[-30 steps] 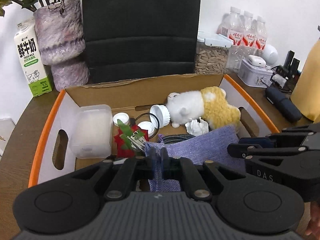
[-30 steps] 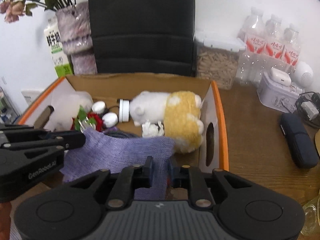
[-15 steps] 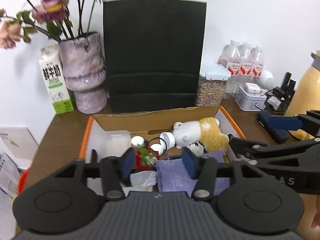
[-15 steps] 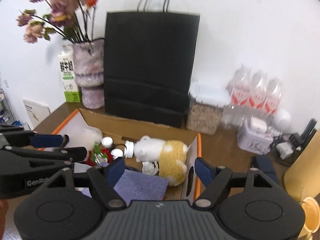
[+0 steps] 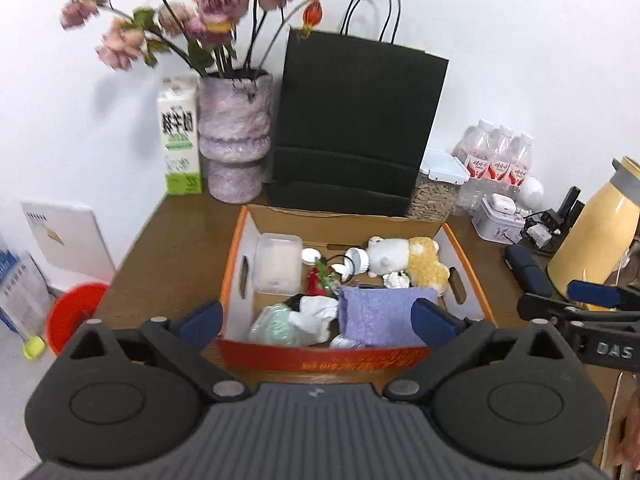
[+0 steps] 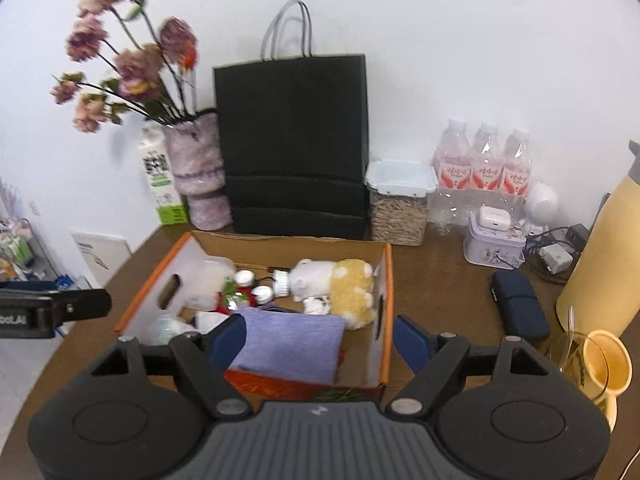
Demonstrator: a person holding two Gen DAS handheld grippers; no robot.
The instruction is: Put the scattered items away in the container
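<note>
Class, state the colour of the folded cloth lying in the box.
Light purple cloth, clearest in the right wrist view.

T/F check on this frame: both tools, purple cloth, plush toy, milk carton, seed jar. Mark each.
1. Both the left tool and the right tool are open and hold nothing. True.
2. The purple cloth lies on the table outside the cardboard box. False: it lies inside the box, at its near end.
3. The plush toy lies inside the box. True.
4. The milk carton stands to the right of the black paper bag. False: it stands to its left, beside the vase.
5. The seed jar has no lid. False: a pale lid is on it.
</note>
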